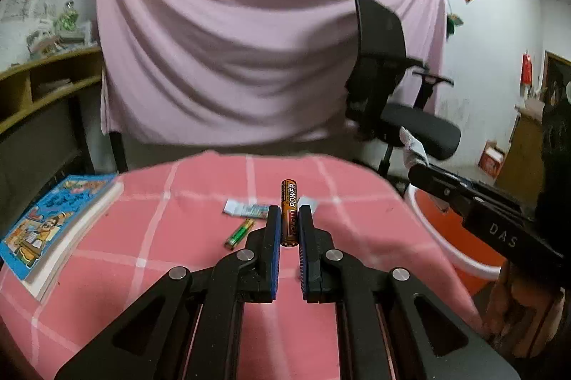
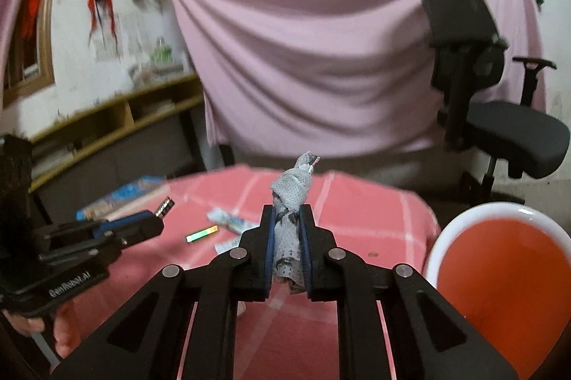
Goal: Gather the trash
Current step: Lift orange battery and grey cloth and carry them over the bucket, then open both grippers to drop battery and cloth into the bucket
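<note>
With both loads clamped clear of the surface point(image 1: 178, 201), the left tongs point(image 1: 289, 223) pinch a battery point(image 1: 288, 212) lengthwise, the right tongs point(image 2: 288, 230) a wrapper point(image 2: 291, 201), ready for the bin point(image 2: 499, 273) just right of the surface, where a green battery point(image 1: 239, 233) and scraps point(image 1: 246, 209) remain.

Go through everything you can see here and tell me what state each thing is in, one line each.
Left gripper: shut on the orange-and-black battery, lifted off the table.
Right gripper: shut on the crumpled grey dotted wrapper.
Small green battery: lying flat on the pink checked tablecloth.
Blue illustrated book: closed, at the table's edge.
Orange white-rimmed bin: open, looks empty.
</note>
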Demonstrator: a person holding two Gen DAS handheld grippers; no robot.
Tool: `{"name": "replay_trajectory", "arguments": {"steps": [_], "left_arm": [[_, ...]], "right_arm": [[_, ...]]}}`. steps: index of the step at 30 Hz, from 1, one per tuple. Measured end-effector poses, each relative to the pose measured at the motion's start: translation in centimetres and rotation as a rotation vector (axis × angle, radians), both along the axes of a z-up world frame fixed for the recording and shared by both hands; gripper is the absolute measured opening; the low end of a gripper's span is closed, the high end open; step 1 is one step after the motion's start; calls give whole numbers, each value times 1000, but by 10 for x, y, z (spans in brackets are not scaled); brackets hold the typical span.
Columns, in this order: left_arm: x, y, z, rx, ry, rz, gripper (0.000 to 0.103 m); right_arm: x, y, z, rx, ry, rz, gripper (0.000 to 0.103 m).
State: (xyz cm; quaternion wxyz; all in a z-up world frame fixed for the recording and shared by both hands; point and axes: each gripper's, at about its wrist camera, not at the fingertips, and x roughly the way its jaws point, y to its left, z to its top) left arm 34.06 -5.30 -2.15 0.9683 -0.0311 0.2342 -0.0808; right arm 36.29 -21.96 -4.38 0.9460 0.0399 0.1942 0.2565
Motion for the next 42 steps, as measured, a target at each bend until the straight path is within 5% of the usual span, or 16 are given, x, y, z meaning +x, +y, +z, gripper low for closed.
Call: {"name": "replay_trajectory", "arguments": {"steps": [10, 21, 28, 42], "left_arm": [[-17, -46, 30, 21, -180, -46, 7], [-4, -118, 50, 33, -230, -178, 7], [10, -163, 43, 29, -171, -258, 7], [44, -224, 23, -8, 88, -354, 7]], "right_arm": [[-27, -40, 23, 91, -197, -97, 12], [-34, -110, 25, 171, -214, -267, 12], [-29, -153, 18, 209, -147, -361, 12], [-15, -207, -8, 291, 73, -500, 13]]}}
